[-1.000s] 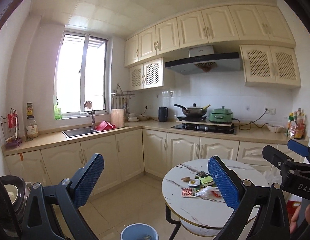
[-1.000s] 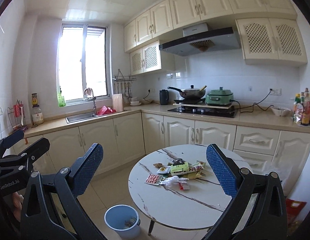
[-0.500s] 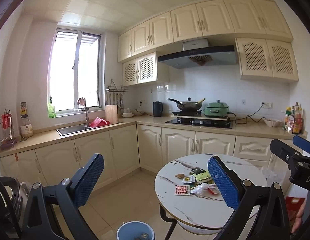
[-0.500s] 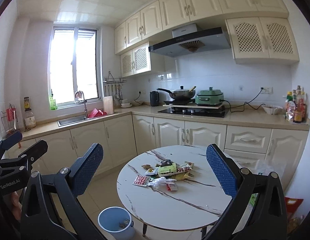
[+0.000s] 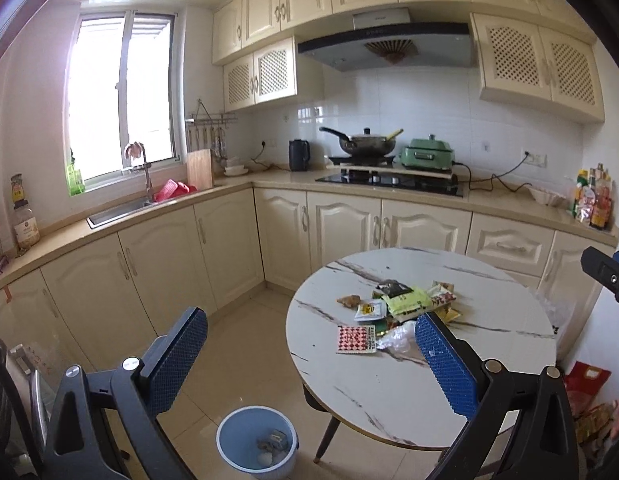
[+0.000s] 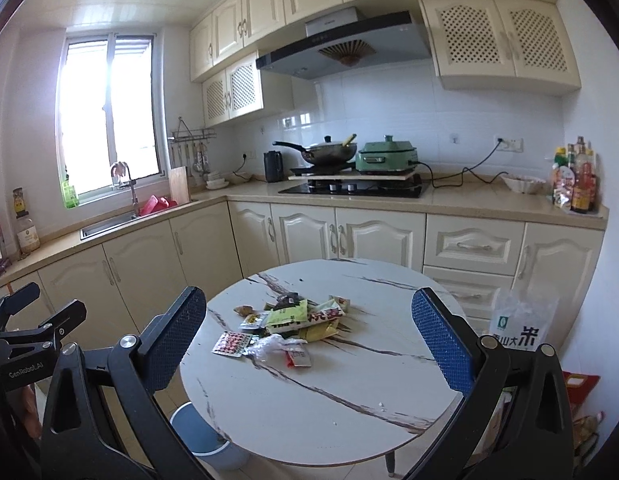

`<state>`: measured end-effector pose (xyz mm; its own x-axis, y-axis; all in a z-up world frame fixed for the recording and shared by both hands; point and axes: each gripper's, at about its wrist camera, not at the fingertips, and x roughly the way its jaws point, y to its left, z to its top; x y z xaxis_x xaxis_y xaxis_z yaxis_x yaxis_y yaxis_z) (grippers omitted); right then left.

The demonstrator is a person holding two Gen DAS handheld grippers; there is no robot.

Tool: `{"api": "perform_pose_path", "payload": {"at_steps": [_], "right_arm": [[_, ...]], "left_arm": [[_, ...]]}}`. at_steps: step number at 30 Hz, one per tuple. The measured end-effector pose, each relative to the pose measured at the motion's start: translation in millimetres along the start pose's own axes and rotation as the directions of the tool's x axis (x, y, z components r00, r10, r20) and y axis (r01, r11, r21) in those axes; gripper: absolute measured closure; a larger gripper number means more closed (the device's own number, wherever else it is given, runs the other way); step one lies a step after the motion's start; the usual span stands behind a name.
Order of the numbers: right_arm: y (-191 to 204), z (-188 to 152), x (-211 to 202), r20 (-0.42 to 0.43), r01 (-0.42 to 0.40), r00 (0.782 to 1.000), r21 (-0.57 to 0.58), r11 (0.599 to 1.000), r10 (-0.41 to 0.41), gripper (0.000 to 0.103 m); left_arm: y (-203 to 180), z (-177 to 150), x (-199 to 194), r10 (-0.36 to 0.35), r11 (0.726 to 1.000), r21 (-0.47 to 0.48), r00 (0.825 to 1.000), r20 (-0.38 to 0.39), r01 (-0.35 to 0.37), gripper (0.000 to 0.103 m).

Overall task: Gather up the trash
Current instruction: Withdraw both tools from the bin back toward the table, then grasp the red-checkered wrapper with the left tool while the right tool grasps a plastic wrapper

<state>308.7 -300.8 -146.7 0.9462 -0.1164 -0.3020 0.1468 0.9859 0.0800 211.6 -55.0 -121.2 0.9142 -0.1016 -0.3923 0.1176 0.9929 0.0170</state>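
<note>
A pile of trash (image 5: pixel 401 308) lies on the round white marble table (image 5: pixel 389 392): green and yellow snack wrappers, a red-patterned packet (image 5: pixel 355 339) and crumpled clear plastic. The pile also shows in the right wrist view (image 6: pixel 285 326). A blue bin (image 5: pixel 256 446) with a few scraps stands on the floor left of the table; its rim shows under the table edge in the right wrist view (image 6: pixel 197 436). My left gripper (image 5: pixel 309 364) is open and empty, above the floor and the table's near edge. My right gripper (image 6: pixel 309 344) is open and empty, short of the pile.
Cream kitchen cabinets (image 5: pixel 229 248) and a counter run behind the table, with a sink (image 5: pixel 117 210), a hob with a wok (image 5: pixel 367 144) and a green cooker (image 5: pixel 427 156). A rice bag (image 6: pixel 521 324) and red bags (image 6: pixel 581 392) sit on the floor at the right.
Both grippers have tipped downward and moved closer to the table, so the trash pile and bin appear larger and nearer. Both stay open and empty.
</note>
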Motion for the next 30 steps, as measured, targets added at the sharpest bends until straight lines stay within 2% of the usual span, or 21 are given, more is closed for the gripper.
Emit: {"api": "perform_pose_path", "payload": {"at_steps": [5,9,14,18,22,24,25,26,28,30], "right_arm": [[-19,-17,58,-0.102,0.021,0.995,0.01,1.0,-0.02,0.0],[-22,-36,108,-0.198,-0.002,0.98,-0.007,1.0,0.001,0.0],[13,-61,179,-0.337,-0.09,0.94,-0.094,0.991,0.054,0.0],[46,-77,232,-0.415,-0.164,0.905,-0.143,0.976,0.091,0.0],[66,-89,267,-0.469,-0.227,0.873,-0.156,0.961,0.131,0.003],[71,-95,279,-0.504,-0.247,0.853,-0.159,0.956,0.137,0.014],[71,-98,284,-0.518,-0.254,0.844,-0.155,0.955,0.14,0.03],[71,-101,287,-0.531,-0.258,0.835,-0.154,0.954,0.141,0.04],[68,-106,288,-0.537,-0.266,0.832,-0.166,0.949,0.139,0.042],[62,-106,287,-0.538,-0.271,0.83,-0.164,0.948,0.144,0.056]], "left_arm": [[-10,17,86,-0.02,1.0,0.022,0.994,-0.111,0.023,0.001],[-11,23,154,-0.044,0.999,0.022,0.979,-0.2,0.05,0.001],[2,35,212,-0.029,0.999,0.006,0.97,-0.241,0.032,0.001],[15,47,253,-0.012,1.0,0.014,0.965,-0.262,0.017,0.001],[23,48,288,-0.007,1.0,0.017,0.959,-0.285,0.012,0.001],[21,43,299,-0.015,1.0,0.02,0.954,-0.299,0.022,0.001],[21,40,301,-0.018,0.999,0.021,0.953,-0.303,0.025,0.001],[19,38,307,-0.025,0.999,0.023,0.952,-0.306,0.033,0.001],[13,36,320,-0.057,0.997,0.023,0.945,-0.321,0.068,0.001],[8,35,335,-0.082,0.995,0.019,0.937,-0.339,0.094,0.001]]}}
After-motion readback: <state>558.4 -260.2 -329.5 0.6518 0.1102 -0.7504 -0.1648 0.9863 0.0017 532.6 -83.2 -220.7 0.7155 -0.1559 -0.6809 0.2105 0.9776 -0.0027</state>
